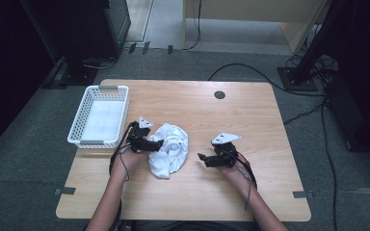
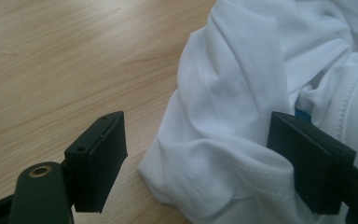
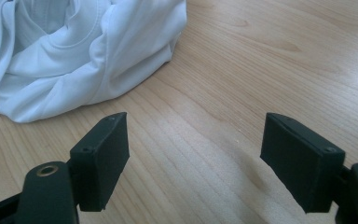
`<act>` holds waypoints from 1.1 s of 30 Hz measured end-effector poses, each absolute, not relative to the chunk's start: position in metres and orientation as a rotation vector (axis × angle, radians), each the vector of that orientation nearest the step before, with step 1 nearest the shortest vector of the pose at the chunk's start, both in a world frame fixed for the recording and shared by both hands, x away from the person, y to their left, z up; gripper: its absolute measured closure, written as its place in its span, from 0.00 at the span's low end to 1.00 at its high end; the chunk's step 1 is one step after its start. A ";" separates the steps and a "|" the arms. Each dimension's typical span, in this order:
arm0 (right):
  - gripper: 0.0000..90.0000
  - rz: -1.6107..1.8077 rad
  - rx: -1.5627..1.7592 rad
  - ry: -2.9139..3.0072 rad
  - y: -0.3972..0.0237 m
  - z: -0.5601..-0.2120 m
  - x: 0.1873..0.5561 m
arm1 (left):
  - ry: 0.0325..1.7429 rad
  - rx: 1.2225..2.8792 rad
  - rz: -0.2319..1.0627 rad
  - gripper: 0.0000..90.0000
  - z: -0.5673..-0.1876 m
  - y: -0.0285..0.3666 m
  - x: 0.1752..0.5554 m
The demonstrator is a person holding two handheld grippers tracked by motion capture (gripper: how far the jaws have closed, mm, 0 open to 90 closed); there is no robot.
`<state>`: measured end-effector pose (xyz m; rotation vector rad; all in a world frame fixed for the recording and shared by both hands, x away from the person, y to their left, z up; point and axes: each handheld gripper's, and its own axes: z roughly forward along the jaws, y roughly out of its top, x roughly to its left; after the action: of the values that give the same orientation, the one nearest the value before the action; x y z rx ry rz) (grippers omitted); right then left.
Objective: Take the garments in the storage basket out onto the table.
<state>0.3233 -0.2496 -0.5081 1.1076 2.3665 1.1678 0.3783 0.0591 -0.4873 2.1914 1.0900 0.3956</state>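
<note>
While the white shirt (image 1: 169, 149) lies crumpled near the middle of the table (image 1: 250, 192), just right of the basket (image 1: 99, 115), the left gripper (image 1: 157, 143) stands at its left edge with jaws wide. In the left gripper view a hemmed fold of the shirt (image 2: 223, 154) sits between the two pads (image 2: 102, 158); the right-hand pad appears to touch cloth, the other stands clear over bare wood, so nothing is pinched. The right gripper (image 1: 201, 157) hovers apart from the shirt's right side, its jaws also wide with only table between them; in the right gripper view the shirt (image 3: 74, 60) lies ahead and to the left, well short of the pads (image 3: 303, 163).

The step in hand is judged to be the first grasp of the shirt, led by the left gripper. The next move calls for closing the left jaws on the hem fold, deep enough to catch one layer cleanly rather than a bunch, and for bringing the right gripper forward to a second edge before any lift or spread.

Hard to make out: which part of the shirt the hem belongs to, sleeve or bottom, since the folds hide the outline. A ribbed collar shows in both gripper views, with a small blue patch (image 2: 300, 113) beside it, perhaps a label. The basket's contents cannot be read from the high view. The person's forearms are cut off at the lower edge.
</note>
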 end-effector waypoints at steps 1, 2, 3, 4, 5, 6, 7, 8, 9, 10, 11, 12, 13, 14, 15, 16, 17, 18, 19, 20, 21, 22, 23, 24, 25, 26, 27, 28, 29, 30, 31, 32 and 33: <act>0.27 1.169 1.107 2.367 -0.249 -0.508 0.323 | 1.088 2.193 0.393 0.23 -0.489 0.059 0.379; 0.27 1.170 1.107 2.370 -0.249 -0.508 0.323 | 1.083 2.197 0.390 0.23 -0.491 0.058 0.379; 0.27 1.171 1.109 2.372 -0.248 -0.508 0.323 | 1.078 2.202 0.395 0.23 -0.492 0.057 0.379; 0.28 1.175 1.113 2.374 -0.248 -0.508 0.323 | 1.074 2.203 0.399 0.23 -0.493 0.056 0.379; 0.28 1.180 1.114 2.377 -0.247 -0.508 0.322 | 1.072 2.209 0.397 0.23 -0.495 0.055 0.380; 0.28 1.183 1.118 2.380 -0.247 -0.508 0.322 | 1.072 2.213 0.397 0.23 -0.496 0.053 0.379; 0.28 1.185 1.118 2.383 -0.246 -0.509 0.322 | 1.067 2.218 0.398 0.23 -0.497 0.052 0.379; 0.28 1.187 1.117 2.385 -0.246 -0.509 0.322 | 1.067 2.220 0.399 0.23 -0.498 0.050 0.379; 0.28 1.189 1.119 2.387 -0.245 -0.509 0.322 | 1.066 2.223 0.399 0.23 -0.499 0.048 0.379; 0.28 1.193 1.119 2.392 -0.245 -0.509 0.322 | 1.063 2.226 0.400 0.23 -0.499 0.047 0.378; 0.28 1.206 1.127 2.398 -0.245 -0.509 0.322 | 1.065 2.224 0.399 0.23 -0.499 0.046 0.378; 0.28 1.216 1.135 2.402 -0.244 -0.509 0.322 | 1.073 2.216 0.389 0.23 -0.500 0.045 0.378; 0.28 1.221 1.136 2.403 -0.244 -0.508 0.322 | 1.077 2.213 0.383 0.23 -0.500 0.044 0.378; 0.28 1.221 1.136 2.403 -0.244 -0.508 0.322 | 1.078 2.210 0.379 0.23 -0.500 0.043 0.378; 0.28 1.220 1.134 2.403 -0.244 -0.508 0.322 | 1.076 2.211 0.379 0.23 -0.501 0.041 0.378; 0.29 1.221 1.134 2.404 -0.244 -0.508 0.322 | 1.071 2.212 0.378 0.23 -0.501 0.040 0.377; 0.30 1.222 1.133 2.404 -0.244 -0.508 0.321 | 1.067 2.212 0.380 0.23 -0.501 0.039 0.377; 0.30 1.223 1.132 2.405 -0.244 -0.508 0.321 | 1.066 2.212 0.381 0.23 -0.501 0.038 0.376; 0.31 1.221 1.125 2.408 -0.244 -0.508 0.321 | 1.066 2.213 0.383 0.23 -0.501 0.037 0.376; 0.31 1.220 1.119 2.410 -0.243 -0.509 0.321 | 1.066 2.212 0.380 0.23 -0.501 0.036 0.376; 0.31 1.220 1.119 2.413 -0.242 -0.509 0.320 | 1.063 2.212 0.380 0.23 -0.501 0.034 0.375; 0.31 1.223 1.117 2.414 -0.242 -0.509 0.320 | 1.060 2.214 0.381 0.23 -0.501 0.033 0.375; 0.31 1.222 1.115 2.414 -0.241 -0.508 0.320 | 1.066 2.211 0.377 0.23 -0.501 0.031 0.374; 0.31 1.223 1.113 2.414 -0.241 -0.508 0.320 | 1.064 2.211 0.375 0.23 -0.501 0.029 0.373; 0.31 1.223 1.111 2.415 -0.240 -0.508 0.319 | 1.064 2.210 0.373 0.23 -0.501 0.027 0.373; 0.31 1.226 1.111 2.418 -0.240 -0.508 0.319 | 1.057 2.212 0.370 0.23 -0.501 0.026 0.372; 0.31 1.228 1.105 2.419 -0.239 -0.508 0.319 | 1.052 2.215 0.371 0.23 -0.501 0.024 0.371; 0.31 1.229 1.104 2.420 -0.239 -0.508 0.319 | 1.050 2.214 0.371 0.23 -0.501 0.022 0.371; 0.32 1.229 1.105 2.419 -0.238 -0.507 0.318 | 1.043 2.218 0.371 0.23 -0.501 0.020 0.370; 0.34 1.231 1.104 2.421 -0.238 -0.507 0.318 | 1.036 2.222 0.372 0.23 -0.501 0.019 0.369; 0.34 1.232 1.100 2.421 -0.238 -0.507 0.318 | 1.032 2.223 0.371 0.23 -0.501 0.017 0.368; 0.35 1.233 1.096 2.422 -0.238 -0.507 0.318 | 1.027 2.223 0.369 0.23 -0.501 0.016 0.368; 0.36 1.231 1.093 2.424 -0.238 -0.507 0.318 | 1.019 2.226 0.367 0.23 -0.501 0.014 0.367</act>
<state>0.3176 -0.2378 -0.5073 1.0925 2.4245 1.2314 0.3673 0.0143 -0.5013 2.2261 1.0189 0.3671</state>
